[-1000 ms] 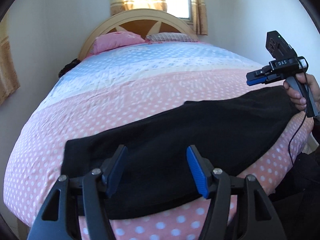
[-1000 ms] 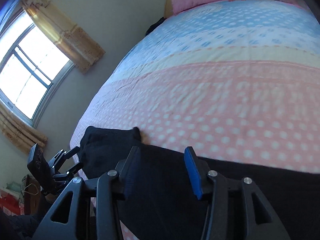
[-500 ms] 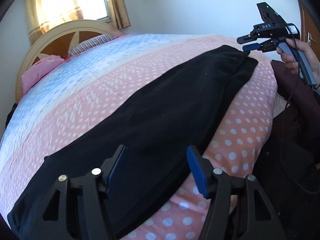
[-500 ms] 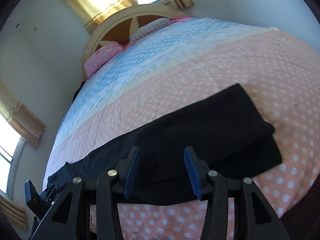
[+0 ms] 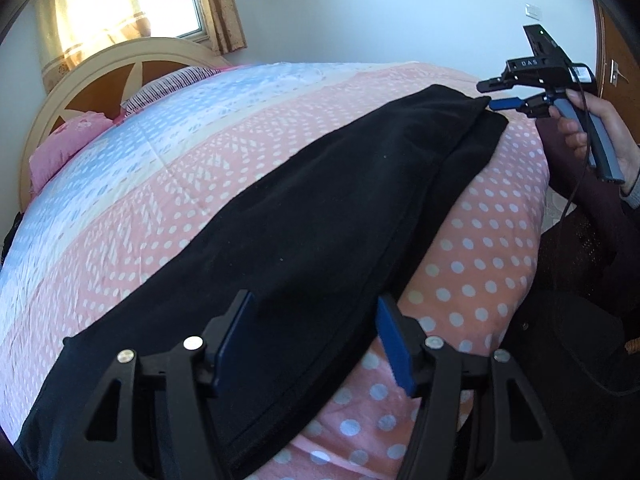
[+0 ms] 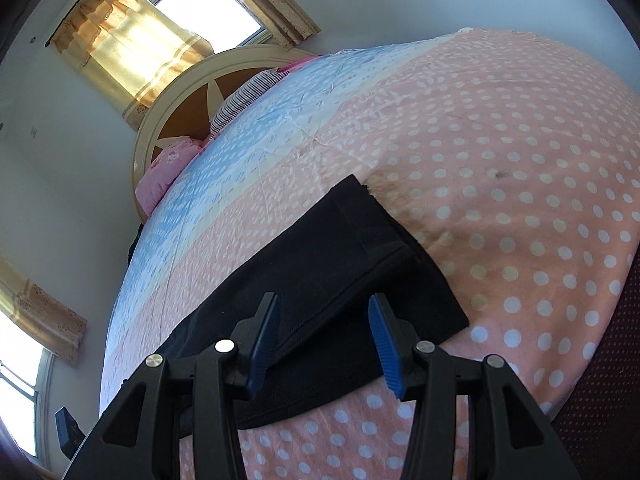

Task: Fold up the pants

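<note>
Black pants (image 5: 320, 216) lie flat on the bed (image 5: 200, 152) near its front edge, running from 7 o'clock to 1 o'clock in the left wrist view. They look already doubled lengthwise, one leg over the other, with an offset layer edge at the far end. The crosswise folds are still to do. Left tongs (image 5: 316, 336) are above the near end, jaws closing, nothing gripped, fabric only below them. Right tongs (image 6: 324, 340) are released over the far end, not clamped on cloth. Likely next: grab both ends and bring one over the other.
</note>
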